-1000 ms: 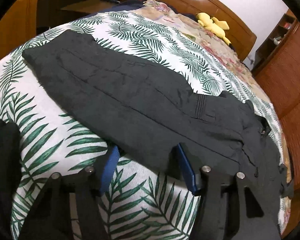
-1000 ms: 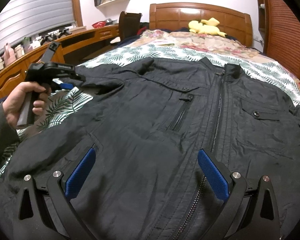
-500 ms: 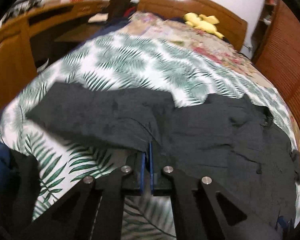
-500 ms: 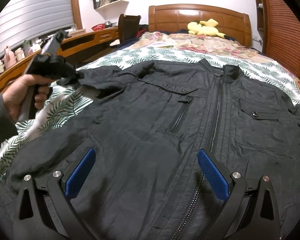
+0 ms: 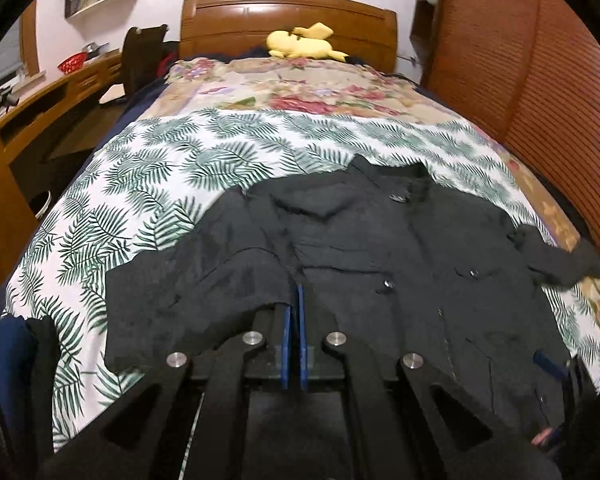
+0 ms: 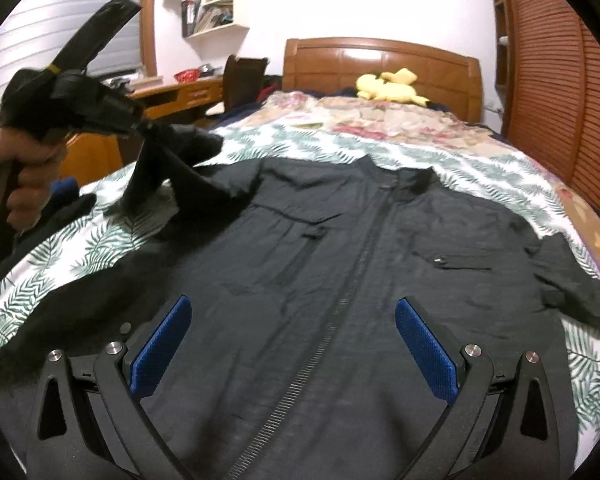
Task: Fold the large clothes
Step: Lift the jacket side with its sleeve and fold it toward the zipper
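A black zip-front jacket (image 6: 340,240) lies face up on the bed, collar toward the headboard, and also fills the lower part of the left wrist view (image 5: 400,248). My left gripper (image 5: 295,300) is shut on the jacket's left sleeve (image 5: 204,280). In the right wrist view a hand holds that left gripper (image 6: 140,126) raised at the upper left, and the sleeve (image 6: 168,168) hangs from it above the sheet. My right gripper (image 6: 294,308) stands open over the jacket's lower front by the zipper, with nothing gripped. The other sleeve (image 6: 572,292) lies crumpled at the right.
The bed carries a palm-leaf sheet (image 5: 148,184) and a floral quilt (image 5: 292,88). A yellow plush toy (image 5: 304,42) sits by the wooden headboard (image 5: 288,16). A desk (image 5: 40,104) and chair stand left of the bed, and slatted wooden doors (image 5: 540,80) stand to the right. Dark clothes (image 5: 16,360) lie at the near left.
My left gripper closed on the sleeve, then lifted it off the sheet and swung round toward the jacket's body. My right gripper stayed open and drew back slightly.
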{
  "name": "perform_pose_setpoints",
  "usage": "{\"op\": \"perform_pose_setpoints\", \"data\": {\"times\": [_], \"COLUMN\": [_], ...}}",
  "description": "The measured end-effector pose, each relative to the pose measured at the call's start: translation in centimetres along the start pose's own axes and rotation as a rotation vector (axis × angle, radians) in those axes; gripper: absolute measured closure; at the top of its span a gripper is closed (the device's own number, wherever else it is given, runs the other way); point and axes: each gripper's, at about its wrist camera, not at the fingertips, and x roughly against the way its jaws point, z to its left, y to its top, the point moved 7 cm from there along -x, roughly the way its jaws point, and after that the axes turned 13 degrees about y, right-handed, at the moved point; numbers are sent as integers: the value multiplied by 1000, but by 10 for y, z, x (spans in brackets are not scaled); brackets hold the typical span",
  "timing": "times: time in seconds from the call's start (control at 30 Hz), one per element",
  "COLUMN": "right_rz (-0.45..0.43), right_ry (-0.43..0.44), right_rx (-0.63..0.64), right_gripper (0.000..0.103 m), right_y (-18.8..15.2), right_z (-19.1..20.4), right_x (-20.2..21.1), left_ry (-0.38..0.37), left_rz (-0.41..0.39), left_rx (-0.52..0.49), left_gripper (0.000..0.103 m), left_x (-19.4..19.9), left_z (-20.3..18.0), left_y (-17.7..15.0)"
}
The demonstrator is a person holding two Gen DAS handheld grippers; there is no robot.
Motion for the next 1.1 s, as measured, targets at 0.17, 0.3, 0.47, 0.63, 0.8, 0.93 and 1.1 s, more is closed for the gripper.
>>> {"op": "perform_pose_setpoints", "data": {"times": [0.17,0.3,0.47,0.63,0.8,0.93,1.1], "right_rz": [-19,-27,-21,-7,-7,8,38], "right_ry": [4,12,18,19,38,45,42], "right_rx": [-32,-34,-19,-10,12,31,37], "right_gripper": [0,0,0,0,0,0,0], "right_y": [1,3,2,-2,-1,-4,-11], "right_z": [-11,-9,-3,-1,9,16,16], "right_x": [13,15,12,7,7,0,-10], "left_ry": [23,-2,-7,24,81,112,149], "left_rz": [30,42,-15,-18,9,57,112], "left_rx": [-45,-71,-76,-48,-19,17,67], "left_gripper": [100,95,78,69,66,65,64], "left_x": [1,11,34,27,-3,-34,-70], "left_z": [-10,-14,-1,33,67,92,124], "left_y": [-20,-40,-47,-50,-64,-79,-94]}}
